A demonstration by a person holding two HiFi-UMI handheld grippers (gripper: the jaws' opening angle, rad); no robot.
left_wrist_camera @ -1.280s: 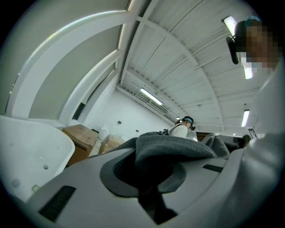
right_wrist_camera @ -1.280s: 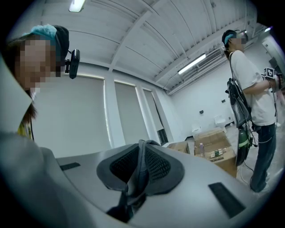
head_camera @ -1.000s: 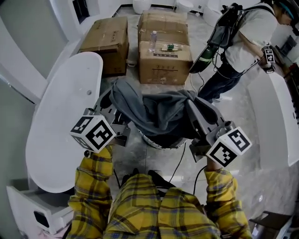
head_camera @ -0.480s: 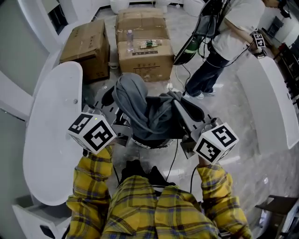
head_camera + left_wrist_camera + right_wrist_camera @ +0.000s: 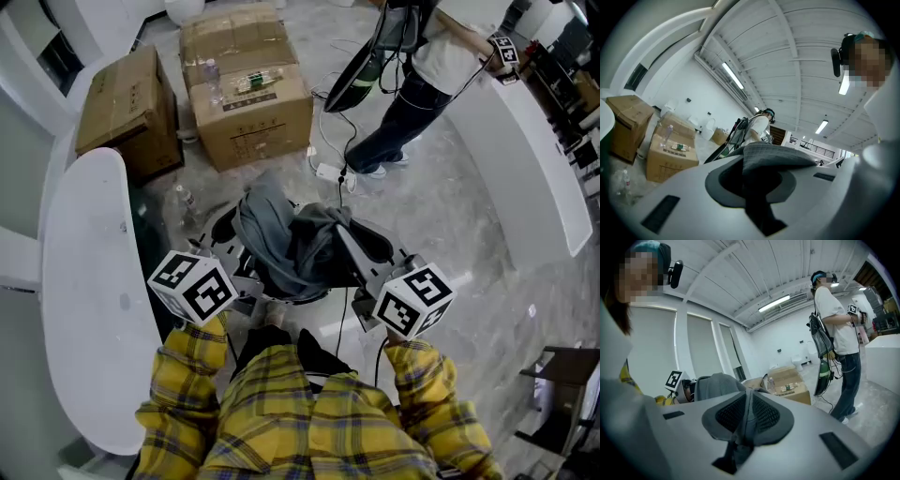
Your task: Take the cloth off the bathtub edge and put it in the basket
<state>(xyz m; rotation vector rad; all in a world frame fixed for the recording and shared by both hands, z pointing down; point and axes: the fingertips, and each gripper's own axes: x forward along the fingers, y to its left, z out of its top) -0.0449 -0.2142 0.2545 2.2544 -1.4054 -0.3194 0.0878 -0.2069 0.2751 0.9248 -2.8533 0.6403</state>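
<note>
Head view: grey cloth [image 5: 281, 234] is off the bathtub [image 5: 84, 309] and hangs bunched btw both grippers, over what looks like the basket [image 5: 298, 298]. Only a bit of pale rim shows under the fabric, so can't tell how much of the cloth is inside.

L gripper [image 5: 757, 187]: jaws nearly together, pinching a fold of cloth that humps up over the pads. R gripper [image 5: 746, 420]: same, narrow, w/ a thin pleat of cloth caught btw the pads and the rest heaped toward the L side.

Step in hand, as I judge it: the drop into the basket. To do it well:
- bring both grippers down together so the bundle stays centred over the opening, not dragged to one side
- keep the two grips close, so the slack sags into the middle and not over the rim
- watch the tall fold on the far L side; it looks likeliest to drape outside
- let go only once the bulk sits below the rim, both grippers about the same time
- lift clear straight up, since the fabric may cling to the pads.
</note>
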